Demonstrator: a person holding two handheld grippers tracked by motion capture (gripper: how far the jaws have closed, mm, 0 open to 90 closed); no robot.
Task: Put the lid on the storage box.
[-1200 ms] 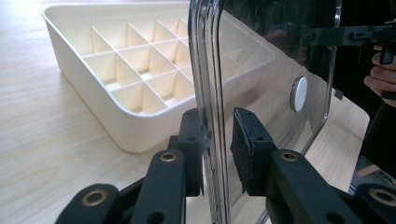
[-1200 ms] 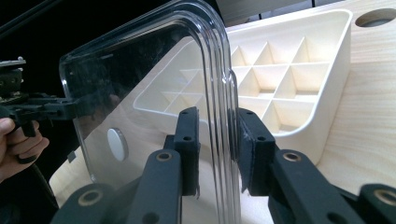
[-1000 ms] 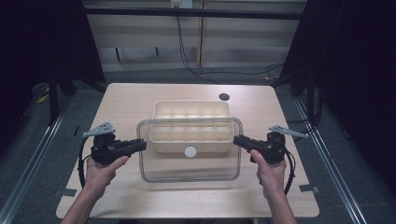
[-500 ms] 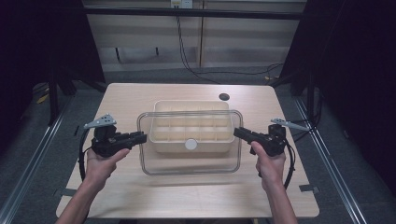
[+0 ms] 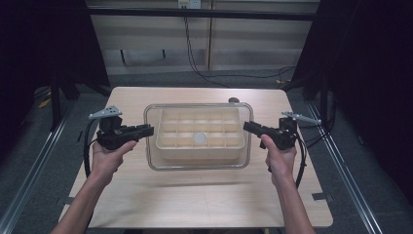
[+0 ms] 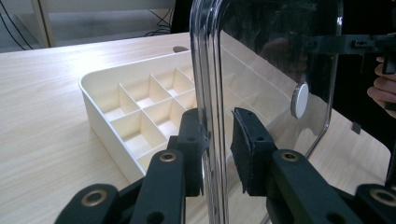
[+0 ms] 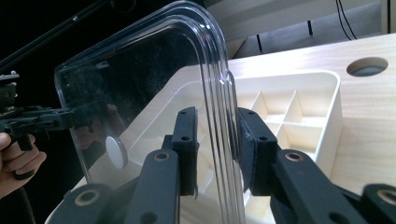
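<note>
A clear plastic lid point(image 5: 195, 165) with a white knob hangs level above a cream compartment tray point(image 5: 160, 142). My left gripper point(image 5: 148, 129) is shut on the lid's left edge and my right gripper point(image 5: 247, 126) is shut on its right edge. In the left gripper view the jaws of the left gripper point(image 6: 219, 149) clamp the lid's rim point(image 6: 208, 70), with the tray point(image 6: 100, 105) below. The right gripper view shows the right gripper point(image 7: 217, 149) pinching the lid point(image 7: 140, 88) over the tray point(image 7: 327, 121).
The wooden table point(image 5: 195, 204) has a round hole point(image 5: 234, 100) just beyond the tray. Metal rails run along both sides of the table, and dark curtains hang left and right. Cables trail on the floor at the back.
Both hands have carried the lid away from the person and a little upward. It now hangs over the tray instead of overlapping its near side.
</note>
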